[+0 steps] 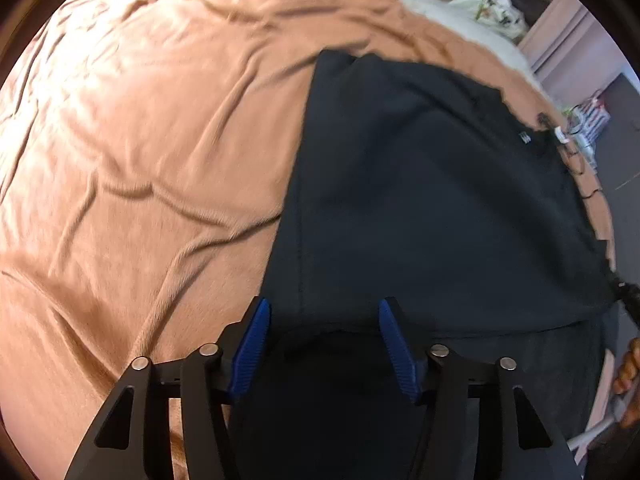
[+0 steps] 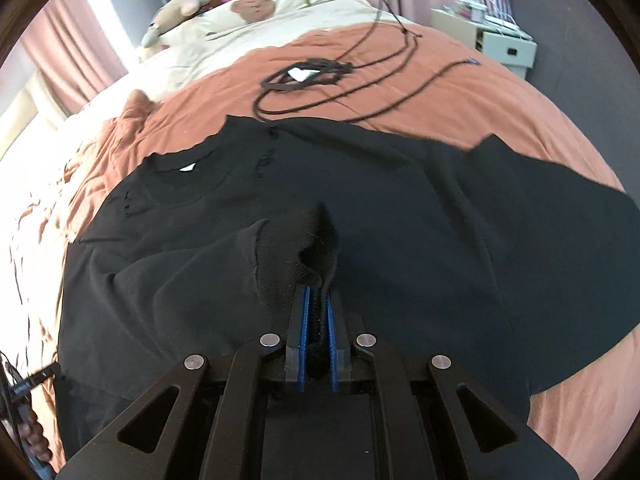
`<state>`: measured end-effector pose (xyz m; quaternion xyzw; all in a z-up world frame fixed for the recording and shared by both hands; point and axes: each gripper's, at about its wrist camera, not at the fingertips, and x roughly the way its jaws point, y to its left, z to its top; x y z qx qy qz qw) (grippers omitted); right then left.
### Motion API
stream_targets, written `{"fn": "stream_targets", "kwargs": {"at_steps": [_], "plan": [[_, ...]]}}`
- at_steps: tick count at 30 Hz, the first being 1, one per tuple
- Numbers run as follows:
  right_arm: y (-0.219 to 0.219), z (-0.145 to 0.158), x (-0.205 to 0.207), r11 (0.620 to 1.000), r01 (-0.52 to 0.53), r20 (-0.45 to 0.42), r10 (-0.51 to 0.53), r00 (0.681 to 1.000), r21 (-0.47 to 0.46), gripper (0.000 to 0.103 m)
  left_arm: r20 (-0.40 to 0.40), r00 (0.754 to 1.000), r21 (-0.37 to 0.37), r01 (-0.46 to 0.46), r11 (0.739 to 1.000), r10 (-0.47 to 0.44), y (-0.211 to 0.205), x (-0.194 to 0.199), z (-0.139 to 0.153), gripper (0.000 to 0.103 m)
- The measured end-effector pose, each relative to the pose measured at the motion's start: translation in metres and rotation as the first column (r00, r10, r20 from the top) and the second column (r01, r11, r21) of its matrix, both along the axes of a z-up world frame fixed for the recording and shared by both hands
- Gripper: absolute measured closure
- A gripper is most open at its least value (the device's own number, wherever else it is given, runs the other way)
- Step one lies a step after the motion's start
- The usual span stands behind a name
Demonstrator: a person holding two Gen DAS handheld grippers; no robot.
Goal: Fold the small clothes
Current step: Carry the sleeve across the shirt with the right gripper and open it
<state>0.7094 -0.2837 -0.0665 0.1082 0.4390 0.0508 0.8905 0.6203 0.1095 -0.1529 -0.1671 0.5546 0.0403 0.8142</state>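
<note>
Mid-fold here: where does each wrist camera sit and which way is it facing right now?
Left wrist: on the left gripper, tilted steeply down at the black cotton sweatshirt on the orange fleece blanket; blue pads apart, a hand at the right edge.
Right wrist: on the right gripper, facing down the bed toward coiled black cables; pads pinch a ribbed black cuff.
Shared: sweatshirt and blanket.
</note>
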Motion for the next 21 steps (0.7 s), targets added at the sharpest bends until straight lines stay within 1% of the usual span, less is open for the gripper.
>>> {"fn": "stream_targets", "kwargs": {"at_steps": [2, 3, 6, 10, 12, 14, 17, 19, 21], "plan": [[0.001, 0.01, 0.001, 1.0, -0.005, 0.019, 0.005, 1.0, -0.001, 0.099, 0.001, 1.0, 0.008, 0.001, 1.0, -0.001, 0.0, 0.0, -0.003, 0.048], [0.004, 0.022, -0.005, 1.0, -0.012, 0.041, 0.012, 0.999, -0.006, 0.099, -0.001, 1.0, 0.016, 0.005, 1.0, -0.005, 0.0, 0.0, -0.003, 0.049], [0.005, 0.047, -0.009, 1.0, -0.026, 0.1, 0.027, 0.995, -0.006, 0.1, -0.021, 1.0, 0.056, 0.018, 0.998, -0.017, -0.006, 0.002, -0.002, 0.051], [0.009, 0.079, -0.019, 0.999, -0.035, 0.166, 0.035, 0.985, -0.001, 0.1, -0.04, 0.999, 0.075, 0.014, 0.997, -0.011, -0.007, 0.004, -0.002, 0.053], [0.011, 0.092, -0.027, 0.999, -0.047, 0.201, 0.047, 0.978, -0.003, 0.101, -0.043, 0.999, 0.079, 0.015, 0.997, -0.011, -0.006, 0.005, -0.003, 0.053], [0.012, 0.103, -0.039, 0.997, -0.072, 0.254, 0.073, 0.964, -0.012, 0.101, -0.046, 0.999, 0.082, 0.018, 0.996, -0.014, -0.005, 0.007, -0.005, 0.053], [0.012, 0.112, -0.056, 0.997, -0.072, 0.314, 0.079, 0.946, -0.034, 0.103, -0.049, 0.999, 0.085, 0.018, 0.996, -0.014, -0.005, 0.007, -0.005, 0.054], [0.002, 0.108, -0.067, 0.998, -0.052, 0.341, 0.06, 0.938, -0.033, 0.103, -0.047, 0.999, 0.084, 0.02, 0.996, -0.016, -0.004, 0.009, -0.007, 0.054], [-0.014, 0.097, -0.069, 1.0, -0.015, 0.338, 0.021, 0.941, -0.02, 0.103, -0.043, 0.999, 0.085, 0.019, 0.996, -0.016, -0.006, 0.008, -0.006, 0.054]]}}
